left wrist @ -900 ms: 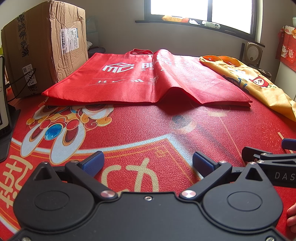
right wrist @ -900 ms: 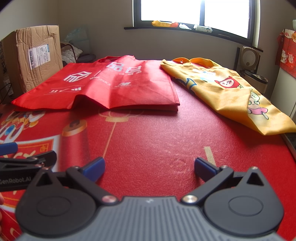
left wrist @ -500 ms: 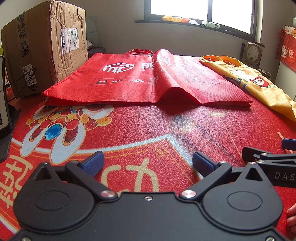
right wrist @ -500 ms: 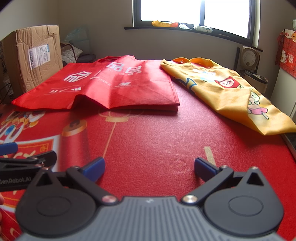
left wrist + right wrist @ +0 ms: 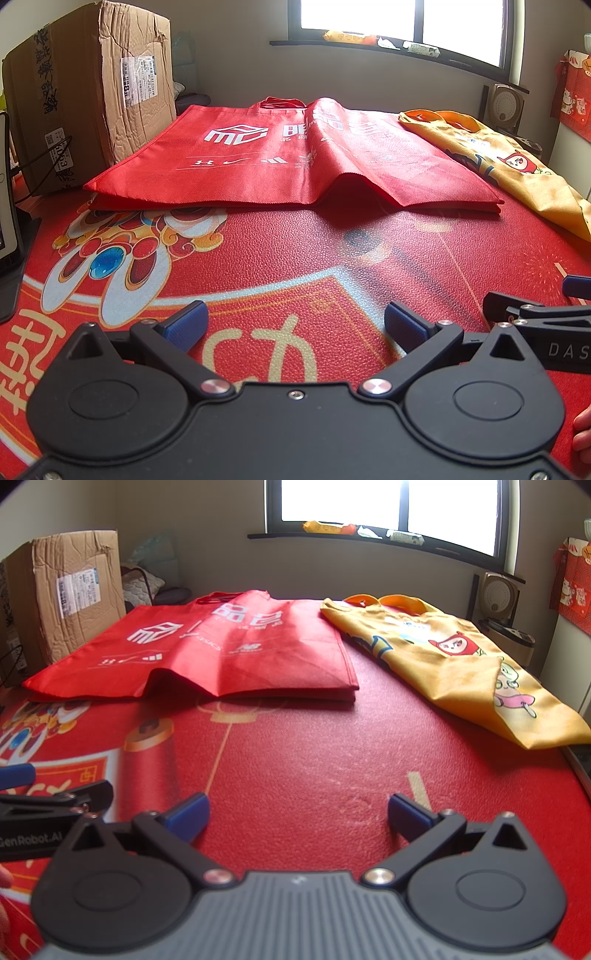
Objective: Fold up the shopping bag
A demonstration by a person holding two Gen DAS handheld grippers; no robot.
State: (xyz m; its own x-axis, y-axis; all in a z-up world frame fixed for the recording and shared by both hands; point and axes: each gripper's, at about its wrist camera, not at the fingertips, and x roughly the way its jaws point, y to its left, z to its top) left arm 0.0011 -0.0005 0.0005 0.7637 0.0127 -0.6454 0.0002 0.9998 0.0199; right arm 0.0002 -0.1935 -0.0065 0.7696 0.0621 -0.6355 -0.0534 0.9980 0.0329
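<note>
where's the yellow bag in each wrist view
Left wrist: yellow bag at the right edge, right of the red bag.
Right wrist: yellow bag upper right, in full view.
Shared landmark: cardboard box, far left in both.

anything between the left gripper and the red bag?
Nothing: only bare printed table mat lies between the left gripper, jaws open, and the red shopping bag, as the left wrist view shows.

Bare mat [image 5: 295, 746] before red bag [image 5: 207, 653] — cardboard box [image 5: 88, 110] crowds left.
</note>
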